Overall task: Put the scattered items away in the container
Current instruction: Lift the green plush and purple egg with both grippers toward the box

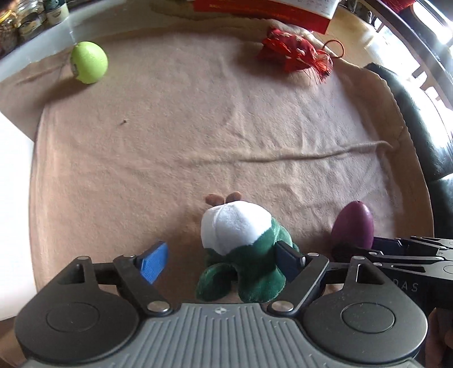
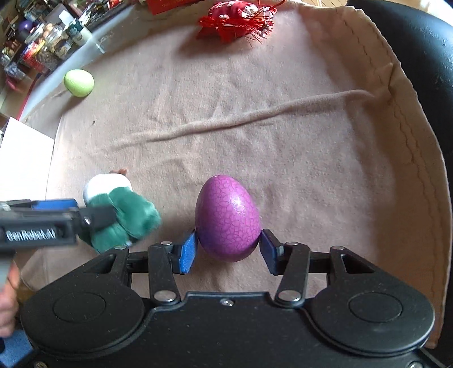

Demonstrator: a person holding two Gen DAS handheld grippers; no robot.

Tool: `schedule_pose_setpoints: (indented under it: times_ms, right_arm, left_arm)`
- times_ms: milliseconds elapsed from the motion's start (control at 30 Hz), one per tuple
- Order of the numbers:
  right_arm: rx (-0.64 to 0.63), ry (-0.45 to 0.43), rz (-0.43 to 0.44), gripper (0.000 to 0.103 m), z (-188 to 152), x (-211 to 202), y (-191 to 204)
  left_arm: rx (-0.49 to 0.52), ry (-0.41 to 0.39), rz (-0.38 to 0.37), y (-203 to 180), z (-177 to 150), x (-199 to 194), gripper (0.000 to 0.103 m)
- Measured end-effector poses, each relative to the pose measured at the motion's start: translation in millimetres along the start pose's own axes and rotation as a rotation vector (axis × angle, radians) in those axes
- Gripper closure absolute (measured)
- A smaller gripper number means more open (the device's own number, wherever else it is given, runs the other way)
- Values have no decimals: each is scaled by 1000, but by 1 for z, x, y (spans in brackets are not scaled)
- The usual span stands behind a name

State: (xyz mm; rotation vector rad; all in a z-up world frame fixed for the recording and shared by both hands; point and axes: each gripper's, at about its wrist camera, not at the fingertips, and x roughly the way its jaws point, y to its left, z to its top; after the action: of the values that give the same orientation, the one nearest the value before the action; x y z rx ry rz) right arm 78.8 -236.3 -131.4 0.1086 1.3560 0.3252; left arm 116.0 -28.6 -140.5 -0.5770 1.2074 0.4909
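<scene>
Clamping the purple egg (image 2: pixel 228 218) on both sides, the right gripper (image 2: pixel 227 250) holds it upright over the beige blanket (image 2: pixel 254 141). Just beside it, the left gripper (image 1: pixel 223 259) stands wide open around a green-and-white plush toy (image 1: pixel 240 240), left pad clear of it. Green egg (image 1: pixel 89 62) and red tasselled pouch (image 1: pixel 294 55) lie well apart at the blanket's far edge.

Beige blanket (image 2: pixel 283 141) with green egg (image 2: pixel 78 83), red ornament (image 2: pixel 237 17), plush toy (image 1: pixel 240 243).
</scene>
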Motion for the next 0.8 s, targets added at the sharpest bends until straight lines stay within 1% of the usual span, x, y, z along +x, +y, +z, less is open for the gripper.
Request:
schedule_pose_setpoints:
  times_ms: [133, 233, 300, 367, 467, 600, 700, 800]
  right_arm:
    - [30, -14, 15, 53, -1, 0, -3]
    - [43, -25, 19, 53, 0, 1, -5]
    - [48, -26, 23, 53, 0, 2, -5]
    - [52, -29, 25, 53, 1, 3, -6]
    - [50, -35, 12, 52, 3, 6, -5]
    - [49, -51, -18, 49, 5, 6, -7]
    - [54, -56, -16, 49, 6, 6, -10]
    - [44, -55, -12, 52, 4, 7, -12]
  left_arm:
    - [-2, 11, -12, -4, 2, 6, 20]
    - [-32, 33, -45, -3, 2, 13, 20]
    - [-41, 42, -53, -3, 3, 16, 17]
    - [-26, 38, -43, -6, 4, 19, 14]
    - [-2, 33, -39, -11, 5, 22, 13]
    - [-26, 35, -52, -9, 8, 26, 12]
    - [-49, 46, -53, -9, 6, 32, 12]
    - [-9, 31, -14, -17, 4, 34, 12]
